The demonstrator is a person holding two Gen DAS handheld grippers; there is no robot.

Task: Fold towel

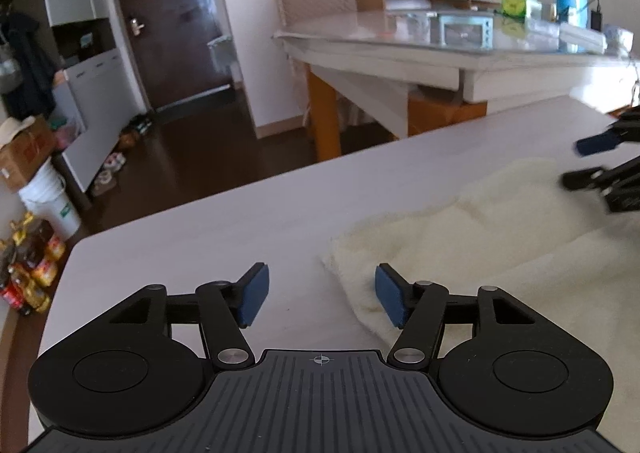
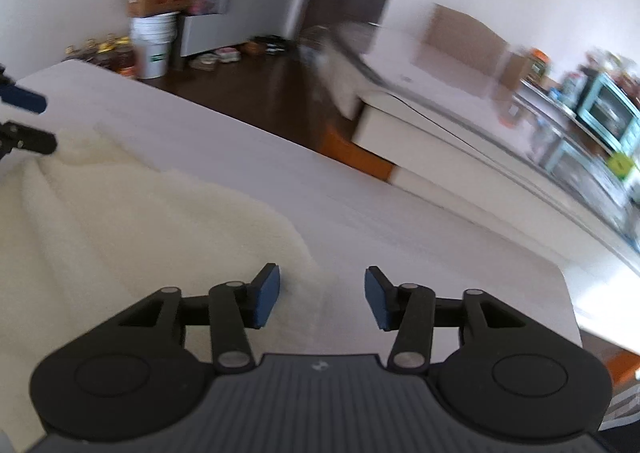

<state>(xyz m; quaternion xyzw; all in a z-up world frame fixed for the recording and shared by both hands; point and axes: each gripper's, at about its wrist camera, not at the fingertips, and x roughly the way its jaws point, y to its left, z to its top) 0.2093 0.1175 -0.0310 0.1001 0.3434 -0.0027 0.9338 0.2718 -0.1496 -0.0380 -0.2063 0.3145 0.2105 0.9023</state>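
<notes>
Towel (image 1: pixel 480 237), cream, fluffy and rumpled on the pale counter (image 1: pixel 208 237), looks light and limp, best pinched at corners near the wide-open, empty left gripper (image 1: pixel 322 295) and right gripper (image 2: pixel 322 297).

Both the left gripper (image 1: pixel 322 295) and the right gripper (image 2: pixel 322 297) are matte black, each with two angular linkage arms joined by round silver pivot pins. Each finger ends in a flat, rectangular dark-blue pad (image 1: pixel 254 295). Behind them sit two round black housings and a ribbed grey plate bearing a small white crosshair mark.
</notes>
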